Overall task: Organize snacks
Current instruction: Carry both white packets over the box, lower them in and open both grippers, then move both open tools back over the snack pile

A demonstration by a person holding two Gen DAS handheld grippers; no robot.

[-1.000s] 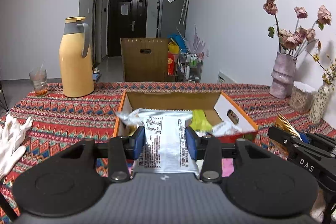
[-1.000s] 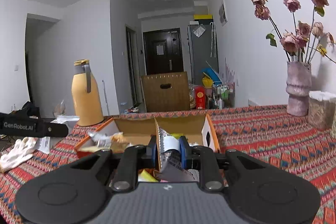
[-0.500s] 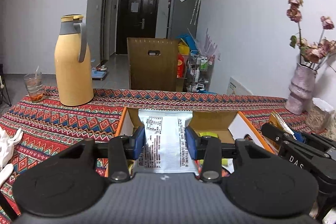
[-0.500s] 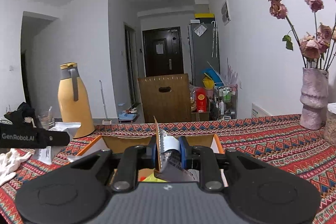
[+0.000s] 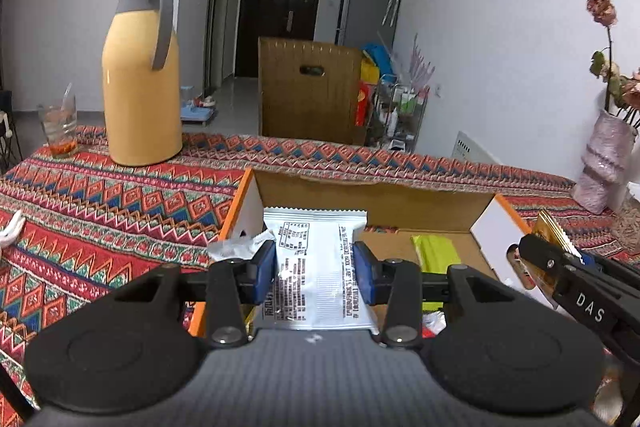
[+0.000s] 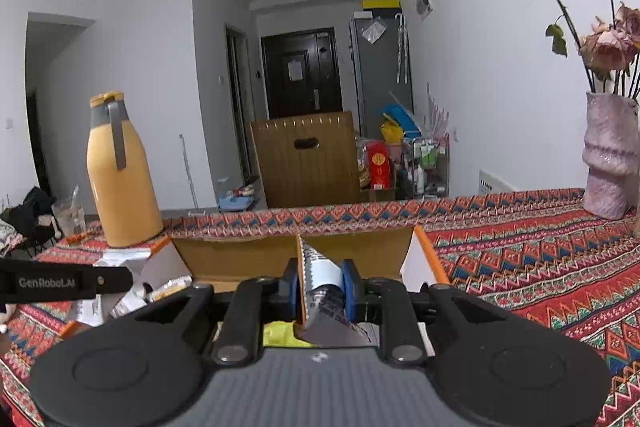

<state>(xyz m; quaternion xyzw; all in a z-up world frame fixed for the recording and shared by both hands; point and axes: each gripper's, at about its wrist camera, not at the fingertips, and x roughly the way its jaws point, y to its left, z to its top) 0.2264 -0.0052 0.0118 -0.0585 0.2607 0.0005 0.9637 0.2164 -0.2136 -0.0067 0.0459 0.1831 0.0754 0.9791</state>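
1. Your left tool (image 5: 315, 267) is clamped on a silver snack packet (image 5: 316, 267), held over the near edge of the open cardboard box (image 5: 372, 197).
2. Your right tool (image 6: 320, 281) is clamped on an orange-edged snack packet (image 6: 320, 267), also at the box's near edge.
3. A yellow-green packet (image 5: 434, 247) lies inside the box on the worktop (image 5: 120, 199).

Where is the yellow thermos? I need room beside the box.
In both views the yellow thermos stands far left on the patterned tablecloth, beyond the snack box, beside a glass.
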